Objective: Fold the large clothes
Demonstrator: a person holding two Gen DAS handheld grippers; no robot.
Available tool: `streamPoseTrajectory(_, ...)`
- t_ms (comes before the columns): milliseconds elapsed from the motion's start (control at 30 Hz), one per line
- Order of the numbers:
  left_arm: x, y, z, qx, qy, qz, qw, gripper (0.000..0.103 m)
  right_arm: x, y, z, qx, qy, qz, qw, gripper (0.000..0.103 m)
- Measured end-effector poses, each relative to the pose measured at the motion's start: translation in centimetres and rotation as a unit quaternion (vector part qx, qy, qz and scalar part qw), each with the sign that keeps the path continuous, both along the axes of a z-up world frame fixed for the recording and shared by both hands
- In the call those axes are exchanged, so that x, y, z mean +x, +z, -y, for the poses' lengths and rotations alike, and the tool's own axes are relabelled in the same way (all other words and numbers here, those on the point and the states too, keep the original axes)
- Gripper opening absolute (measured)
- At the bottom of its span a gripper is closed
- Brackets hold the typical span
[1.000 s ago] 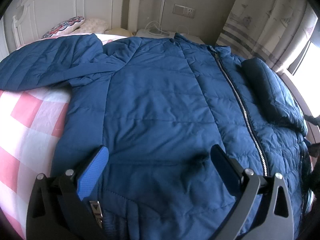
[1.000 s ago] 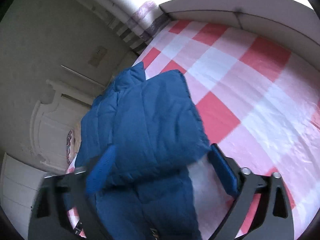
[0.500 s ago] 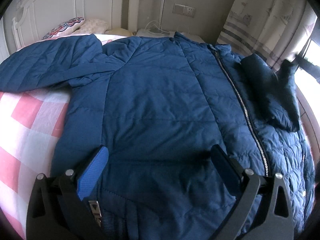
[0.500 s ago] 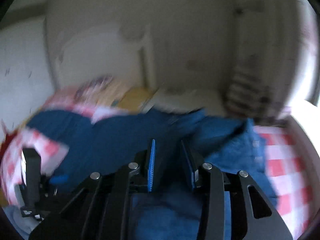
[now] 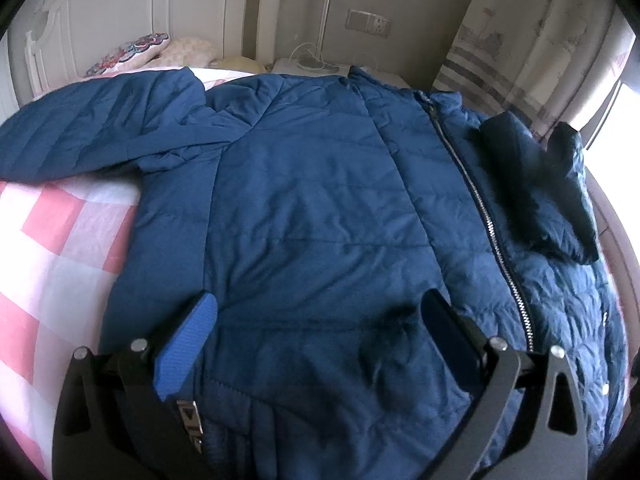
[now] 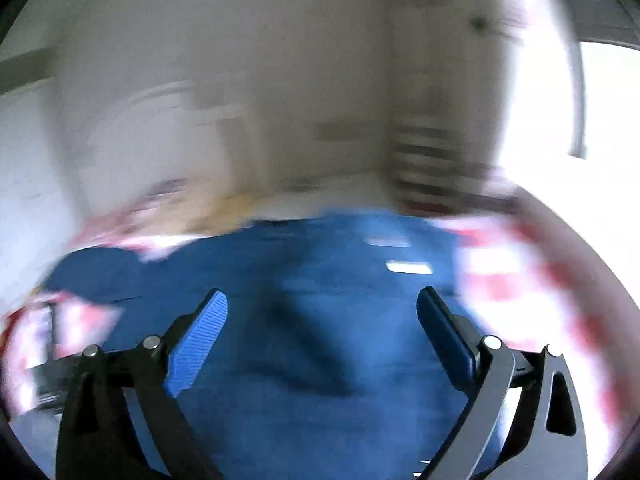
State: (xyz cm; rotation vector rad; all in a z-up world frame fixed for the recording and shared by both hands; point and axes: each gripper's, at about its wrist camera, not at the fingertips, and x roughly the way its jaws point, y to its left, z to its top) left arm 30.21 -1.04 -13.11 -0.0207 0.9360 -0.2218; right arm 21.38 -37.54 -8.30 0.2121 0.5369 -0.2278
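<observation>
While jacket (image 5: 320,208) lies flat, right hand-held gripper (image 6: 322,308) opening, empty.

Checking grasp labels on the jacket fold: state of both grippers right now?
Left gripper: jaws wide open over the blue jacket, gripping nothing.
Right gripper: jaws opening, nothing between them; frame blurred, jacket below.

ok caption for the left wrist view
Open left gripper over a zipped navy puffer jacket spread on a pink checked bed.

Jacket (image 5: 320,216) flat on bed (image 5: 52,264); pillows (image 5: 132,50) behind.
</observation>
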Motion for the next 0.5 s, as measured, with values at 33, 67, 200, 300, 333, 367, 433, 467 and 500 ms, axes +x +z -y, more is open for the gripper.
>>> streamPoseTrajectory(33, 0.0, 0.1, 0.5, 0.011, -0.006, -0.004, 0.9999, 0.101, -0.1, -1.2, 1.8, 0.008, -0.034, -0.012, 0.999, 0.093)
streamPoseTrajectory(67, -0.1, 0.1, 1.0, 0.017, -0.016, -0.009, 0.9997, 0.101, -0.1, -2.8, 3.5, 0.020, -0.060, -0.023, 0.998, 0.093)
streamPoseTrajectory(200, -0.9, 1.8, 5.5, 0.009, -0.085, -0.013, 0.9963, 0.101, 1.1, -6.5, 4.9, 0.022, -0.090, -0.073, 0.993, 0.089)
streamPoseTrajectory(300, -0.6, 3.8, 9.8, -0.019, -0.133, -0.005, 0.9909, 0.101, 0.7, -6.3, 4.6, 0.005, -0.087, -0.058, 0.994, 0.089)
streamPoseTrajectory(333, -0.2, 4.3, 11.1, -0.032, -0.143, -0.004, 0.9892, 0.101, 0.5, -6.5, 4.4, 0.004, -0.088, -0.056, 0.995, 0.089)
streamPoseTrajectory(367, 0.5, 5.0, 12.7, -0.048, -0.152, 0.000, 0.9871, 0.101, 0.4, -6.6, 4.9, 0.005, -0.090, -0.052, 0.995, 0.089)
streamPoseTrajectory(433, 1.9, 5.7, 14.9, -0.069, -0.160, 0.003, 0.9846, 0.101, 0.3, -7.2, 5.0, 0.008, -0.096, -0.053, 0.994, 0.089)
streamPoseTrajectory(467, 2.4, 6.0, 15.7, -0.077, -0.160, 0.004, 0.9841, 0.101, 0.9, -7.2, 4.1, 0.008, -0.097, -0.053, 0.994, 0.089)
streamPoseTrajectory(500, 3.3, 6.4, 16.7, -0.087, -0.158, 0.008, 0.9836, 0.101, 1.0, -7.3, 4.0, 0.007, -0.096, -0.054, 0.994, 0.089)
